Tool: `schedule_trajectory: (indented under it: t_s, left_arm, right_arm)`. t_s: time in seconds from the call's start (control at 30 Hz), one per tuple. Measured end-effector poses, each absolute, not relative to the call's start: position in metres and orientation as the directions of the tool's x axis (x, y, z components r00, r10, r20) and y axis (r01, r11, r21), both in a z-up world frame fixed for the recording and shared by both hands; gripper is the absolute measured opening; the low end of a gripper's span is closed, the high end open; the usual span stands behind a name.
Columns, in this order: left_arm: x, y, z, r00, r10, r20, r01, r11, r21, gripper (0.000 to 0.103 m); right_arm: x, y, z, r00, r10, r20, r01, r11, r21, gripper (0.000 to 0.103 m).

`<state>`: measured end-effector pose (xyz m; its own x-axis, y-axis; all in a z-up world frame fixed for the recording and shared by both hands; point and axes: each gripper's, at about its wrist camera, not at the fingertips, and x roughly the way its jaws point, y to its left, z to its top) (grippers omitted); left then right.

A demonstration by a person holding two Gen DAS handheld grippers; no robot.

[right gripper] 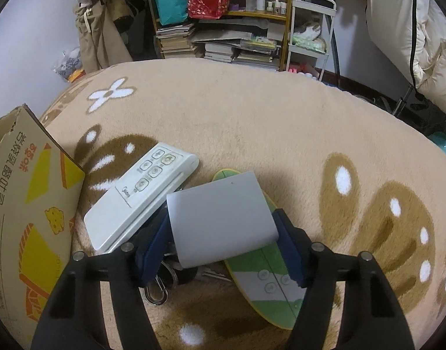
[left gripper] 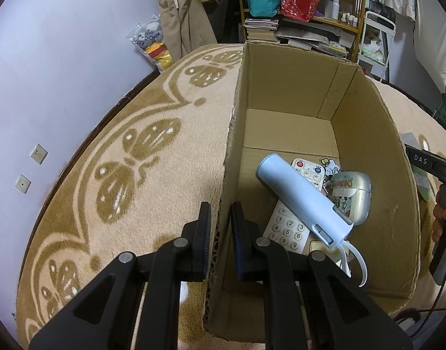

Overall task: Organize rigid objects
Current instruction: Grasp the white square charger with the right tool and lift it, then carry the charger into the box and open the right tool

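left claw pins the box wall, right claw brackets the grey case

the left claw (left gripper: 220, 227) is closed on the near wall of the cardboard box (left gripper: 368, 145), one pad outside and one inside. this looks like a steadying grip, so the open box does not slide on the blanket (left gripper: 120, 151) while things are dropped in. ahead and to the right of that claw, on the box floor, lie a pale blue cylinder with a cord loop (left gripper: 303, 201), a white keypad remote (left gripper: 287, 230) under it, a smaller remote with a red button (left gripper: 309, 170) and a silver pouch with cartoon stickers (left gripper: 352, 191).

the right claw (right gripper: 223, 239) has its jaws around a flat grey case (right gripper: 220, 215), a blue pad at each side edge. whether the pads press the edges yet i cannot tell; no firm grip shows. the case lies across a green and white oval remote (right gripper: 266, 280), which runs out beyond the right pad. just left of the claw sits a white remote (right gripper: 141, 195), and below the left pad a key ring (right gripper: 155, 288) shows.

only the left wrist view shows what is in the box, and it catches the right claw's handle (left gripper: 427, 162) at its right edge. only the right wrist view shows the unsorted items, and of the box merely the printed outer side (right gripper: 27, 204).
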<state>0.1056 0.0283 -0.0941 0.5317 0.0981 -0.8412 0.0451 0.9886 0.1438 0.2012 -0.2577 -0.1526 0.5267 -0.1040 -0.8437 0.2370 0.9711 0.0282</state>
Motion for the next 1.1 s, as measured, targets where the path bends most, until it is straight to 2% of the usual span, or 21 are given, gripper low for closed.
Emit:
schedule_trajectory:
  t_s: [0.47, 0.93, 1.1]
  left_arm:
    - [0.106, 0.030, -0.094, 0.531, 0.098, -0.841, 0.045, 0.989, 0.143, 0.013]
    - [0.107, 0.030, -0.094, 0.531, 0.099, -0.842, 0.046, 0.988, 0.145, 0.013]
    - [0.107, 0.031, -0.094, 0.530, 0.099, -0.842, 0.046, 0.988, 0.146, 0.013]
  right_arm:
    - [0.194, -0.249, -0.115, 0.598, -0.073, -0.798, 0.222, 0.972, 0.078, 0.073]
    - [0.180, -0.193, -0.046, 0.733, 0.054, -0.678, 0.047, 0.991, 0.129, 0.073]
    - [0.176, -0.166, -0.033, 0.741, 0.144, -0.656, -0.059, 0.987, 0.150, 0.073]
